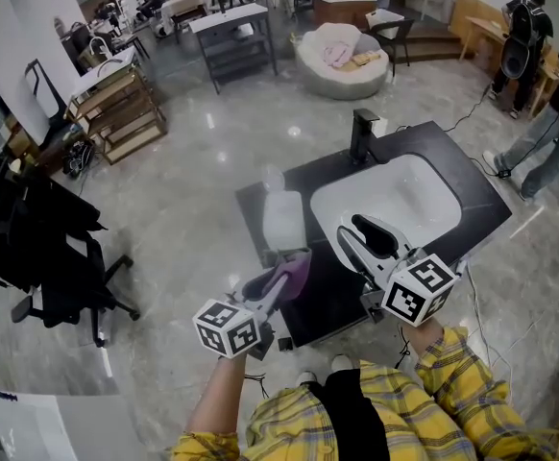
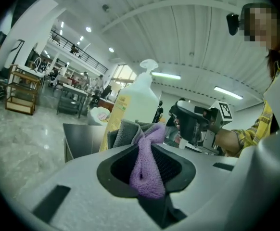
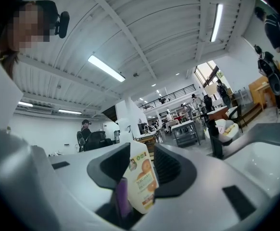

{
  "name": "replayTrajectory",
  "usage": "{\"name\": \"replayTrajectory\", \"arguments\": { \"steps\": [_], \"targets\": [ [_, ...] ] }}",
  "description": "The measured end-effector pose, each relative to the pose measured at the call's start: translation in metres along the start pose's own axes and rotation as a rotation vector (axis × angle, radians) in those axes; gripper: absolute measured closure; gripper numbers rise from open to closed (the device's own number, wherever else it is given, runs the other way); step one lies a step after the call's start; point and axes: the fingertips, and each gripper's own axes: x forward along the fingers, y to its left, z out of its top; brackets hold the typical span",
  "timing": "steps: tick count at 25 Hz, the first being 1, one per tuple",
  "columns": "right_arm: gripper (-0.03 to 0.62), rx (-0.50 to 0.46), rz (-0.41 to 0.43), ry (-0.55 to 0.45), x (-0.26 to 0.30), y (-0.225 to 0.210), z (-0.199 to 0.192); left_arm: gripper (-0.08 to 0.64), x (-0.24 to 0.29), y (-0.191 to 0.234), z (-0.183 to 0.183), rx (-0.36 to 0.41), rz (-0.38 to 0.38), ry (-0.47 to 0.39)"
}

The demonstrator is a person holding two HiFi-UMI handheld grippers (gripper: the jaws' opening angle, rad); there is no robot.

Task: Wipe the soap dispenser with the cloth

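Purple cloth [image 2: 148, 170] was clenched in left gripper [image 1: 284, 279] fingers | soap dispenser [image 1: 284, 221] stood on desk [image 1: 255, 209] just beyond them | right gripper [image 1: 356, 230] fingers were released, dispenser ahead, apart | step: approach; next likely needed cloth pressed on its side

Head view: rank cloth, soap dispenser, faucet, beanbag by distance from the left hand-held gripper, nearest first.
1. cloth, clamped in the left hand-held gripper
2. soap dispenser, just ahead, left of the sink
3. faucet, at the sink's back edge
4. beanbag, far across the floor
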Motion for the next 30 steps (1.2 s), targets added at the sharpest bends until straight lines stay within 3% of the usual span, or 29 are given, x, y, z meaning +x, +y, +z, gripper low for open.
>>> {"name": "replayTrajectory", "arguments": {
  "steps": [14, 23, 26, 30],
  "targets": [
    [0.454, 0.03, -0.017, 0.052, -0.012, -0.001, -0.02, 0.494, 0.02, 0.012, -0.044, -0.071, 0.022, 0.144],
    [0.456, 0.034, -0.025, 0.088, -0.018, -0.003, -0.031, 0.494, 0.029, 0.015, -0.066, -0.156, 0.084, 0.299],
    [0.455, 0.009, 0.016, 0.115, -0.014, -0.001, -0.03, 0.494, 0.025, 0.002, -0.058, -0.15, 0.017, 0.251],
    [0.452, -0.017, 0.101, 0.132, -0.006, 0.002, -0.019, 0.494, 0.002, -0.028, -0.021, -0.122, -0.124, 0.1]
  ]
}}
